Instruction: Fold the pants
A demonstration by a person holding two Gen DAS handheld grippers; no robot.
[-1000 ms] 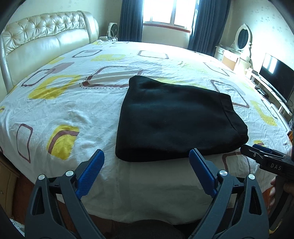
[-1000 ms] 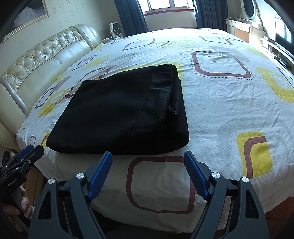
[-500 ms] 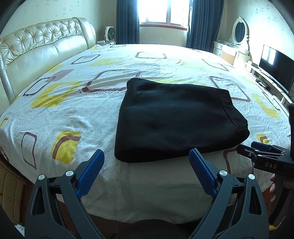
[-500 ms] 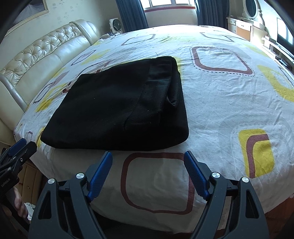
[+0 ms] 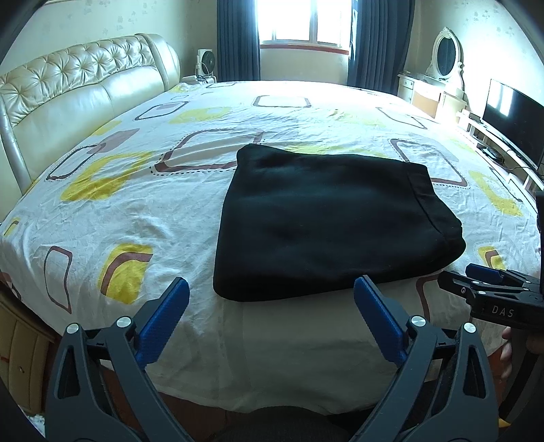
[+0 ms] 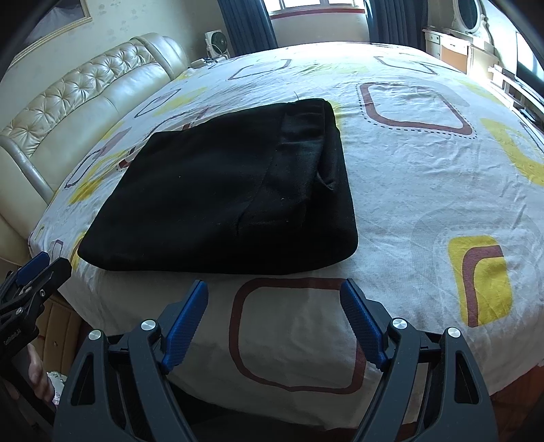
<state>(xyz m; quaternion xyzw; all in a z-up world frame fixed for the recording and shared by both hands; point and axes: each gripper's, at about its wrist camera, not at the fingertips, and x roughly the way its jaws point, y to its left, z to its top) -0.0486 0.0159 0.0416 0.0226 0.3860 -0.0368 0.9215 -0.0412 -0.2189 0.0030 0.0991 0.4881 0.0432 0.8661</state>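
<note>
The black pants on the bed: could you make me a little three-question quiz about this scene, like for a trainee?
1. True or false: the pants lie folded into a compact bundle on the bed.
2. What is between the jaws of the right gripper? A) a pant leg B) nothing C) a pillow
3. Fill in: the left gripper has its jaws ____.

Key: 1 true; 2 B; 3 open.

You are in a home bedroom. You face a bed [image 5: 142, 210] with a tufted headboard [image 5: 78, 88]; beyond it stand a curtained window [image 5: 302, 20], vanity [image 5: 442, 81] and TV [image 5: 513, 119].
</note>
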